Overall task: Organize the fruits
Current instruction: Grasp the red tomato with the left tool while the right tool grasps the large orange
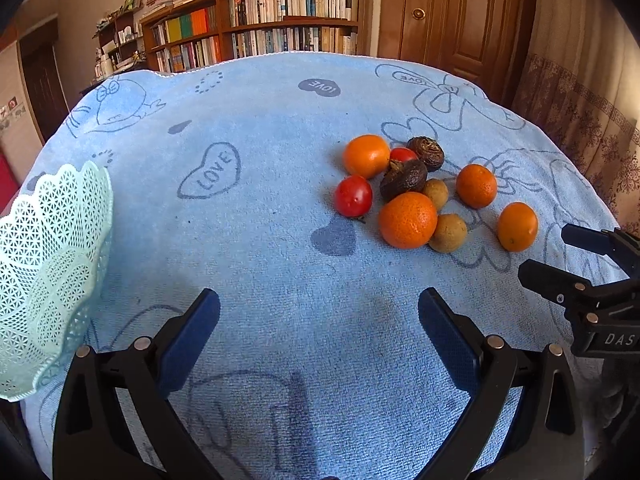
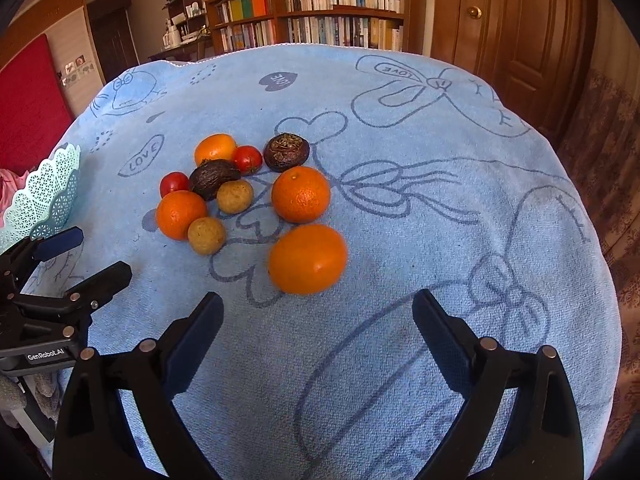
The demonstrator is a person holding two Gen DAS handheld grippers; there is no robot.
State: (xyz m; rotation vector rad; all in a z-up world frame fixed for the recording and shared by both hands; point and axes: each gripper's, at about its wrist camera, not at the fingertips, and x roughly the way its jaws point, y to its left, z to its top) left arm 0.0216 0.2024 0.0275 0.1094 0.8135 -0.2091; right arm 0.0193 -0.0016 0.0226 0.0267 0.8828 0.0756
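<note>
The fruit lies in a loose heap on the far middle of the blue terry towel [image 2: 400, 240] that covers the table: four round orange mandarins, two small glossy red tomatoes, two dark brown wrinkled fruits and two small tan, rough-skinned round fruits. The nearest mandarin [image 2: 307, 259] sits apart from the rest, just ahead of the right gripper [image 2: 318, 316], and looks the easiest first pick: firm enough, light, with a dimpled peel that should not slip, best taken across its widest part with the pads on opposite sides. A second mandarin [image 2: 301, 194] lies just behind it. The tomato at the heap's edge [image 2: 174, 184] is smooth and probably soft, so it likely wants a gentle squeeze. The dark wrinkled fruit [image 2: 214, 179] touches its neighbours and the tan fruit [image 2: 206, 235] rests against a mandarin, so pulling either out may set others rolling on the towel. The right gripper is spread wide and empty, hovering over bare towel. The left gripper [image 1: 319, 320] is likewise spread wide with nothing between its fingers, well short of the heap. At the table's left edge stands a pale mint, lattice-work plastic basket [image 1: 48, 264] with a scalloped rim, seemingly empty, a likely place for the fruit.
</note>
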